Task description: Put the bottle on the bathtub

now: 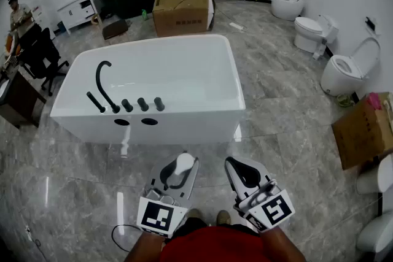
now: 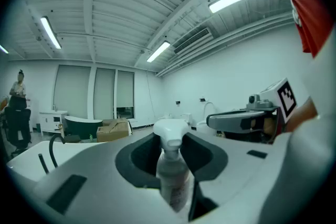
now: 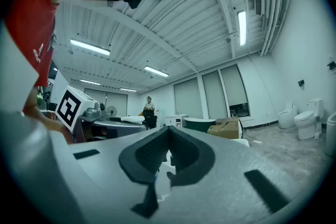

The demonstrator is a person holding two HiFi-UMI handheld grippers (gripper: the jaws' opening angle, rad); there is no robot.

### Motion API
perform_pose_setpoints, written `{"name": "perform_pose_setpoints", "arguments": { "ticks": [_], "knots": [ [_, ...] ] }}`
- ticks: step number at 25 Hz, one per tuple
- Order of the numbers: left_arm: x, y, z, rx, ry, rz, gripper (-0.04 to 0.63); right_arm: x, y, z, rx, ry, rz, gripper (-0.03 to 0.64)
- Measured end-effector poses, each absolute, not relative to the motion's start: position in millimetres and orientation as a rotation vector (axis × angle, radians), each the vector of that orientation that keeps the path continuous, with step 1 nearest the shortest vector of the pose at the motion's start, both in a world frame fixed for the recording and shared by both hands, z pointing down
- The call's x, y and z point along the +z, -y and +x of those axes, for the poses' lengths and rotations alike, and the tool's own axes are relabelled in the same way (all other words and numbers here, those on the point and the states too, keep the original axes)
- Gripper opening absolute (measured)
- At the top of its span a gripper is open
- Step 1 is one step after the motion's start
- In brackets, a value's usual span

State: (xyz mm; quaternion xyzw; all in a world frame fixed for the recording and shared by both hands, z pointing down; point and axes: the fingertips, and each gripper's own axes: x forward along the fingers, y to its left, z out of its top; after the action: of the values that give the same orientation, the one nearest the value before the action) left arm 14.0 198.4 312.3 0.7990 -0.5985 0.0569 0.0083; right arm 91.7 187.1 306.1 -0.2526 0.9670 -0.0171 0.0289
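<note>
Head view: the left tongs [image 1: 178, 173] grip the bottle [image 1: 184, 162], not yet on the bathtub [image 1: 196, 126] ahead; right tongs [image 1: 242, 169] closed, empty.

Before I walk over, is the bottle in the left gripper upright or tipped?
Upright: the spray bottle stands white head up, clamped in the left gripper.

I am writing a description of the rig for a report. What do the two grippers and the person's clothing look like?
Both the left gripper and the right gripper have light grey bodies with black curved pads. Each carries a white cube with black square markers. The person wears a red shirt.
</note>
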Motion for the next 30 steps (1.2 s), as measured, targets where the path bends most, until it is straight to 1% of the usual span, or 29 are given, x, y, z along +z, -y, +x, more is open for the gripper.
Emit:
{"name": "perform_pose_setpoints", "arguments": {
  "ticks": [10,17,24,30],
  "knots": [
    [317,-195,-26,0.166,1.835,2.526,0.106,305,-181,52,-0.083,-2.949,-0.808,0.005],
    [333,-169,-59,0.178,1.822,2.57,0.106,320,-168,28,-0.097,-2.968,-0.861,0.004],
    [346,-109,-71,0.183,1.812,2.5,0.107,332,-110,26,-0.088,-2.978,-0.871,0.005],
    [359,-35,-86,0.2,1.92,2.42,0.106,341,-37,25,-0.113,-2.983,-0.825,0.005]
  ]
}}
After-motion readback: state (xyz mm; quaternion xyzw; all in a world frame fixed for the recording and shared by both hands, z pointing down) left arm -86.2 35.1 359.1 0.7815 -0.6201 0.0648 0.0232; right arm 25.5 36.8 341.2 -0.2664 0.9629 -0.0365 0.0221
